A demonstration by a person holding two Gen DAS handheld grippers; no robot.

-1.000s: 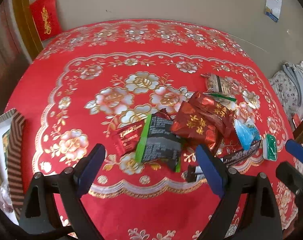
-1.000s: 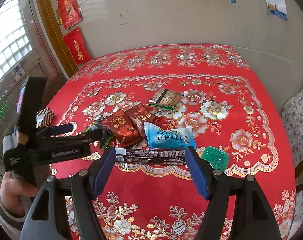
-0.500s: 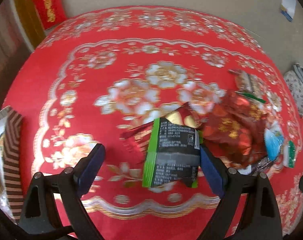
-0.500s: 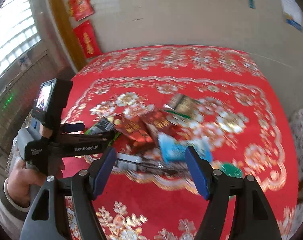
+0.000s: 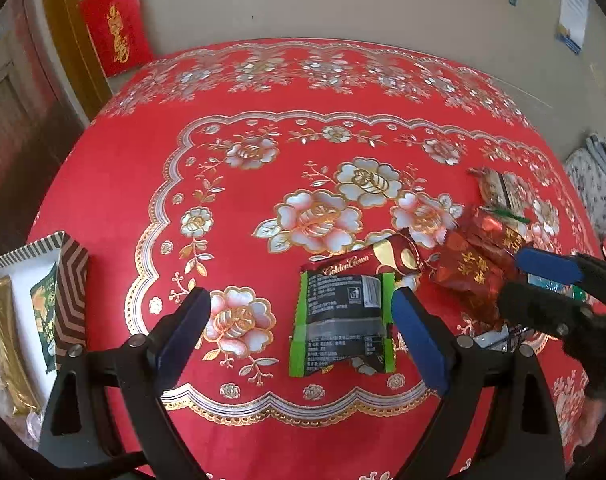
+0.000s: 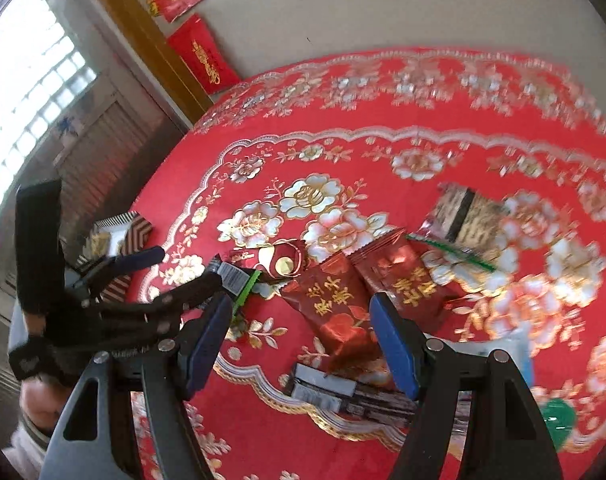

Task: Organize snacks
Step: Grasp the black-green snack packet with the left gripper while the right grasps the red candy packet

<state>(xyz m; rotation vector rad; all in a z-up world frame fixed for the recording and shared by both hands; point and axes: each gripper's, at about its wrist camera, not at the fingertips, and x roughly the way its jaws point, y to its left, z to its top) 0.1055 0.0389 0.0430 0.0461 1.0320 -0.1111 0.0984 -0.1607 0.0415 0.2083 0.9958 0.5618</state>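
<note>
Daylight, bright and even. Source: window up and left of the right gripper, blown out to white. Red tablecloth evenly lit; gold-silver flower print catches sheen. Foil glare on red snack packets between the right gripper's fingers. Left wrist view sharp, green-edged black packet legible just inside the left gripper. Right wrist view motion-blurred, worst far right. Strong fisheye curvature, dark vignette at corners in both.

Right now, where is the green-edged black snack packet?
In the left wrist view, the green-edged black packet lies flat on the red tablecloth, just below the Golden Crown wrapper.
</note>
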